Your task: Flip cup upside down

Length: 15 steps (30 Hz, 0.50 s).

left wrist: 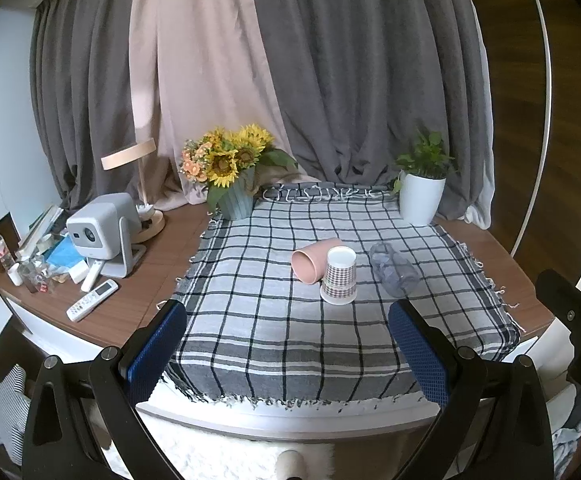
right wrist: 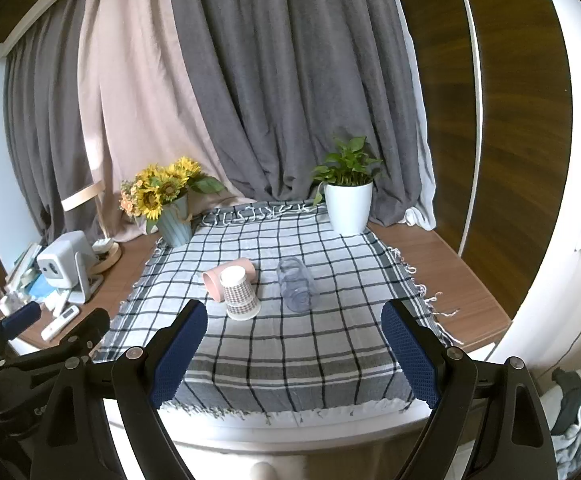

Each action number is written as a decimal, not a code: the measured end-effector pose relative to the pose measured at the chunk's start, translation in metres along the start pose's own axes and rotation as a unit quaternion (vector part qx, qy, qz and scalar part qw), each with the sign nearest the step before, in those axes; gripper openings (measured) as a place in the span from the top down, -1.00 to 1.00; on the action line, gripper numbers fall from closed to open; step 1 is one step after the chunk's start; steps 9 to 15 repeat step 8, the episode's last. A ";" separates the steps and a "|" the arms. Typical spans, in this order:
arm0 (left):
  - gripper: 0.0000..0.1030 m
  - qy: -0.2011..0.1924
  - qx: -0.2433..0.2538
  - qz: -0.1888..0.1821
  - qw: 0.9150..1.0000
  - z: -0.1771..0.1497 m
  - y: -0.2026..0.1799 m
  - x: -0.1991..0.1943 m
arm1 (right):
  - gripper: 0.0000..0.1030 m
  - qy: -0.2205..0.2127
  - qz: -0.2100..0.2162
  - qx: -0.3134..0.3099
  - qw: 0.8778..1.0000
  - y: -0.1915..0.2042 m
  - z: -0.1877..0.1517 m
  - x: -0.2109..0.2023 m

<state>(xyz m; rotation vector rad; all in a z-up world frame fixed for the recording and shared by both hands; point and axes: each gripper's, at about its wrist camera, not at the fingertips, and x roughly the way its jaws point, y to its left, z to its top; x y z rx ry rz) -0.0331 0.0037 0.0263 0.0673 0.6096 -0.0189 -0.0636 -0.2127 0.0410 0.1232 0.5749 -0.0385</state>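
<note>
A patterned paper cup (left wrist: pixel 339 276) (right wrist: pixel 240 294) stands upside down, base up, on the checked cloth (left wrist: pixel 274 320) (right wrist: pixel 310 344). A pink cup (left wrist: pixel 313 260) (right wrist: pixel 222 280) lies on its side just behind and left of it, touching it. A clear plastic cup (left wrist: pixel 394 274) (right wrist: pixel 297 284) lies on its side to the right. My left gripper (left wrist: pixel 288 344) is open and empty, held back near the table's front edge. My right gripper (right wrist: pixel 294 348) is open and empty, also near the front edge.
A sunflower vase (left wrist: pixel 232 176) (right wrist: pixel 170 204) stands at the cloth's back left, a white potted plant (left wrist: pixel 422 188) (right wrist: pixel 348 200) at the back right. A projector (left wrist: pixel 102 232), a lamp (left wrist: pixel 138 176), remotes (left wrist: pixel 92 304) and clutter fill the left of the table. Curtains hang behind.
</note>
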 end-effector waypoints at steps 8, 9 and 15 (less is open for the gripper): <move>-1.00 0.000 0.001 0.001 1.000 0.000 0.001 0.002 | -0.73 0.000 -0.001 0.000 1.000 0.001 0.000 0.000; -1.00 0.000 0.001 0.001 1.000 0.000 0.001 0.002 | -0.73 0.000 -0.001 0.000 1.000 0.001 0.000 0.000; -1.00 0.000 0.001 0.001 1.000 0.000 0.001 0.002 | -0.73 0.000 -0.001 0.000 1.000 0.001 0.000 0.000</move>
